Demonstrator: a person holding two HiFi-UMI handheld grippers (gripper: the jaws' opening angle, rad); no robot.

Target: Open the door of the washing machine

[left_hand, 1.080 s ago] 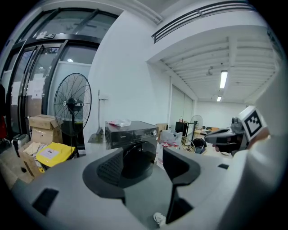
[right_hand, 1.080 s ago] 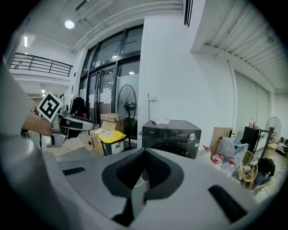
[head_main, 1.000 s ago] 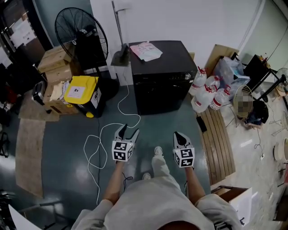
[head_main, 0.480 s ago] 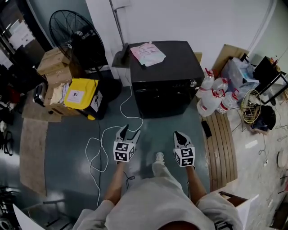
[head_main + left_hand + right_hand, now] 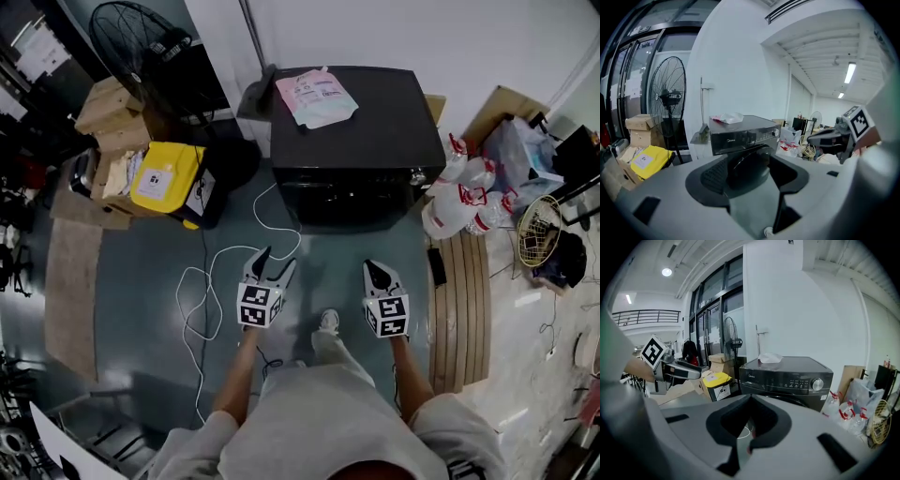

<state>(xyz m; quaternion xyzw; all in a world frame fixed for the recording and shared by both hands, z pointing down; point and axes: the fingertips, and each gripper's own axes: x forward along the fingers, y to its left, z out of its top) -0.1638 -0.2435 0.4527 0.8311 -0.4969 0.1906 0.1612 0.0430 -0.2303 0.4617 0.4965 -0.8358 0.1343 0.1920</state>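
**Position.** Black front-loading washing machine point(image 5: 356, 131) on the grey floor point(image 5: 141, 281), back against the white wall point(image 5: 422, 37), well ahead of both grippers and untouched. Pink-and-white plastic pouch point(image 5: 316, 97) lying on its lid near the rear left corner. Front face steeply foreshortened from the head camera. Better seen along the right gripper: silver round dial point(image 5: 816, 384) at the right end of the control strip, upper arc of the round dark door point(image 5: 797, 402) just below. Door closed and flush with the front, so far as visible.

**Grippers.** Left gripper point(image 5: 277, 261): 2 jaws spread in a wide V, nothing between them. Right gripper point(image 5: 378, 272): jaws drawn together to a thin slit, nothing held. Both level over the floor, side by side, pointing at the machine's front.

**Handling, as a judgement.**
- Cabinet heavy, unlikely to shift under a pull.
- Door stiff, hinged on 1 side, kept by a latch, probably yielding only to a short firm tug before swinging freely.
- Glossy front likely slippery to flat pads, hence little gained by pinching the bulge.
- Best taken at the rim's pull recess or handle, opposite the hinge, with 1 jaw hooked behind the edge.
- Side of that recess not readable here.
- Already-spread left gripper better placed for the hook; right gripper to be opened first if chosen.
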